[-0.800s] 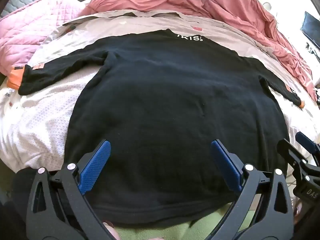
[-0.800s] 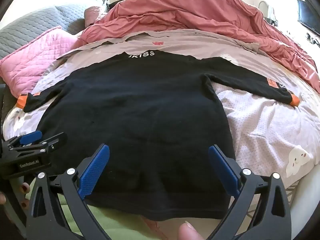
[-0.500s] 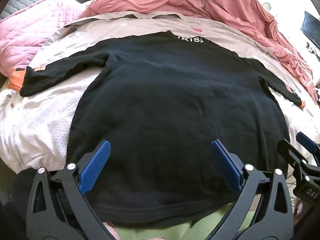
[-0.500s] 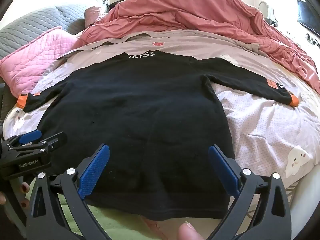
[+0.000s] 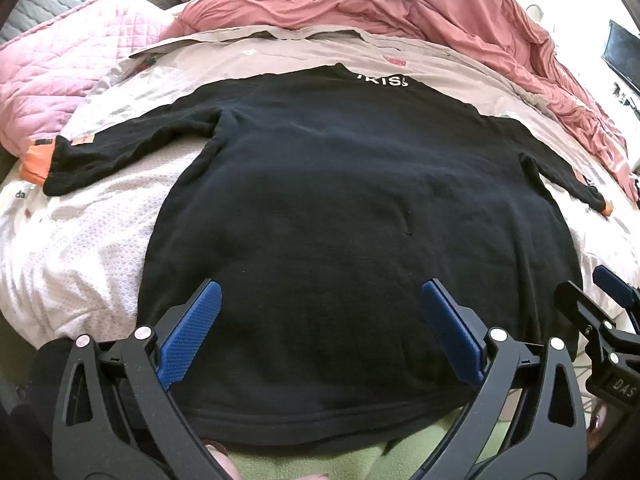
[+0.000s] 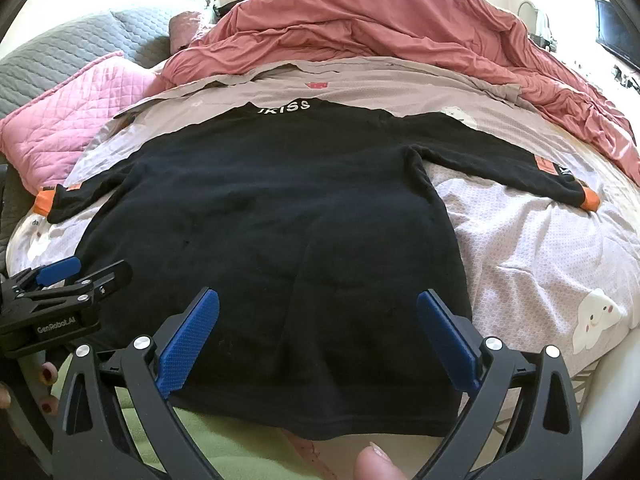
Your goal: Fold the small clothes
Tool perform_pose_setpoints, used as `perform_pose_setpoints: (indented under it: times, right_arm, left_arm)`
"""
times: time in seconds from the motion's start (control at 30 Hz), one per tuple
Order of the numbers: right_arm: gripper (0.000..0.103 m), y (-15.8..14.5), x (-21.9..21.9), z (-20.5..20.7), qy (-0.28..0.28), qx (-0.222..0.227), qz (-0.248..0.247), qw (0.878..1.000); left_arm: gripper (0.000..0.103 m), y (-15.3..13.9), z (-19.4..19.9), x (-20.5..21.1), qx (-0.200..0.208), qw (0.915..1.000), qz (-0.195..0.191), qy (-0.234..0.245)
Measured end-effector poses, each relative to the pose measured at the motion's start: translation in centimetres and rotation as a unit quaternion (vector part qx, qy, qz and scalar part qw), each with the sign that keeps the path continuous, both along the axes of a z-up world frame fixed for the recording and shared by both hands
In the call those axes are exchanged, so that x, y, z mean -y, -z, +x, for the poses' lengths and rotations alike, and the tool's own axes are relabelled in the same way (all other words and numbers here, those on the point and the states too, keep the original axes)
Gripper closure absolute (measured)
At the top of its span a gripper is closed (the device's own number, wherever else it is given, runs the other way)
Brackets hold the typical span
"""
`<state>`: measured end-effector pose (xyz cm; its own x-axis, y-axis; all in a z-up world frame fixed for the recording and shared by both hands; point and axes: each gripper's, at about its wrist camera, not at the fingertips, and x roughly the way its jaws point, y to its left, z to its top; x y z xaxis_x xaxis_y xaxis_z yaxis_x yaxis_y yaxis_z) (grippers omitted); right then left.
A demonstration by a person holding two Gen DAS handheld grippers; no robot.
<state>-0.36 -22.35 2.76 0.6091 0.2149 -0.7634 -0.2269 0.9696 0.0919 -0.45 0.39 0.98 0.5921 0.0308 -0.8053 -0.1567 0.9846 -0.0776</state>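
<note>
1. The black sweatshirt lies flat on the bed, sleeves spread, hem nearest.
2. Left tongs gape wide above the hem, empty.
3. Right tongs likewise gape wide, empty.

Left wrist view: black sweatshirt hem passes behind both jaw frames; hem corners not visible. White collar lettering, far ahead of the jaws, partly folded over, first letter unreadable. Right gripper, right of the jaws, cut by the frame edge. Right wrist view: left sleeve cuff, left of the jaws, possibly orange-tipped; label too small to read.
</note>
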Motion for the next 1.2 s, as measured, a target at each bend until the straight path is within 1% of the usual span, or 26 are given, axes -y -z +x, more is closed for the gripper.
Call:
perform_pose_setpoints:
  times: [1.2]
  right_arm:
    - [0.004, 0.22, -0.24, 0.06, -0.001, -0.001, 0.002, 1.0]
  left_arm:
    - [0.009, -0.15, 0.04, 0.03, -0.001, 1.0, 0.007, -0.001]
